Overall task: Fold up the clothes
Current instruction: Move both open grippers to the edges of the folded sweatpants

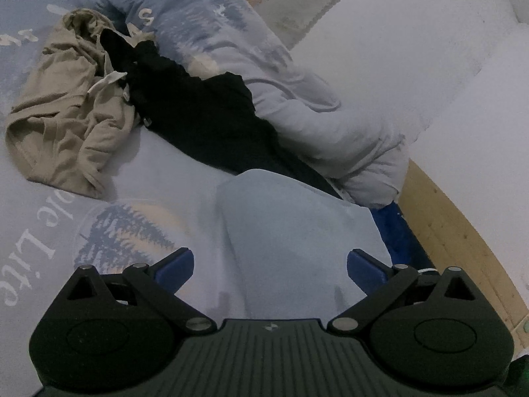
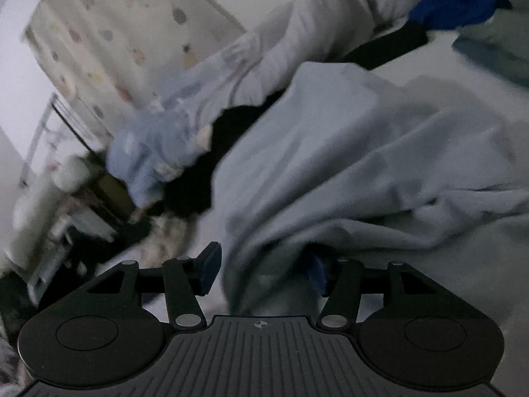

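Left wrist view: the left gripper [image 1: 270,266] hovers with its blue fingers spread wide and nothing between them, just above a pale blue garment [image 1: 297,231] that lies on a printed bedsheet [image 1: 39,241] near the bed's edge. Thin and limp, the cloth looks light and likely to sag and slide wherever it is lifted — a hem or corner seems the soundest place to pinch. Beyond it, a crumpled beige garment [image 1: 62,122] with a drawstring and a black garment [image 1: 205,115] lie touching each other in loose heaps. A bunched duvet [image 1: 297,99] runs along the black one's far side and crowds the free sheet, leaving little flat room. Wooden floor [image 1: 463,231] shows past the mattress.

Right wrist view: the right gripper [image 2: 261,269] has a gathered fold of the same pale blue garment [image 2: 363,152] running between its fingers — the right finger is half buried in cloth, so whether the grip is clenched I cannot tell. The picture is blurred. The fabric drapes in soft ridges away from the fingers. The duvet [image 2: 297,43] and the black garment [image 2: 198,178] press close behind, and a dark blue cloth [image 2: 456,3] sits at the top corner.
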### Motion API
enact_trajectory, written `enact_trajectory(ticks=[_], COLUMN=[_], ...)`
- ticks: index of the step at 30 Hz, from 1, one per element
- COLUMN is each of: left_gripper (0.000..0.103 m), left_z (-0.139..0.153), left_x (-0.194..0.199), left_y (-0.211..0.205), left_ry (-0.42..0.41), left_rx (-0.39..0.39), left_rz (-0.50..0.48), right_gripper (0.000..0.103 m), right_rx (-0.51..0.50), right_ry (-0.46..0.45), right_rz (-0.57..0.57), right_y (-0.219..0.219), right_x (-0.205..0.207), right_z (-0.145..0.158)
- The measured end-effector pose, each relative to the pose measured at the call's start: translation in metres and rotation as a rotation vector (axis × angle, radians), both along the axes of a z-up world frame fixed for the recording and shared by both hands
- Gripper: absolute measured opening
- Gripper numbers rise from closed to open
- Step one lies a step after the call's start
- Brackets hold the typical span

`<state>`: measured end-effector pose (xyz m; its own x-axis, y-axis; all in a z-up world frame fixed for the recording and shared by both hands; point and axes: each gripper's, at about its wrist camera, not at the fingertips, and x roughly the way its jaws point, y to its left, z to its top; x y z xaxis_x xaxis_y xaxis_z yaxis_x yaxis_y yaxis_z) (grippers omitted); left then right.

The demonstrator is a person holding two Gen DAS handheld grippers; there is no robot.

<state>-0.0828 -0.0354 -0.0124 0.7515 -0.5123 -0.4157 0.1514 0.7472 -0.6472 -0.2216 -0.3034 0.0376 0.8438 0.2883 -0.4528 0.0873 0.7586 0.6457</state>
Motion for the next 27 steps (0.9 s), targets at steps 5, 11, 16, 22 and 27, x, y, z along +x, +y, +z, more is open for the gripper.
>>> enact_trajectory(ticks=[5,11,16,22,27], left_gripper=[0.103,0.103,0.103,0.103,0.101], left_z=[-0.007,-0.009,-0.009,-0.018,-0.026], left_x=[0.011,0.026,0.038,0.06,0.088], left_y=[0.004,0.002,-0.003,-0.013,-0.028], left_ry=[0.042,0.067,0.069,0.102,0.13], left_rx=[-0.018,-0.048,-0.056,-0.056,-0.013], left_rz=[0.015,0.019,0.01,-0.014,-0.105], right_gripper=[0.06,0.055,0.055,0.044,0.03], right_rx=[-0.083,-0.104,-0.105,-0.103,-0.114], right_ry=[-0.053,-0.055,-0.047,-0.025,-0.043], right_rz=[0.07,0.115,0.114,0.128,0.193], right_y=[0.022,0.026,0.026,0.022,0.014], right_x=[0.002,0.0,0.024,0.03,0.016], right_z=[0.007,-0.002,-0.009,-0.02,-0.011])
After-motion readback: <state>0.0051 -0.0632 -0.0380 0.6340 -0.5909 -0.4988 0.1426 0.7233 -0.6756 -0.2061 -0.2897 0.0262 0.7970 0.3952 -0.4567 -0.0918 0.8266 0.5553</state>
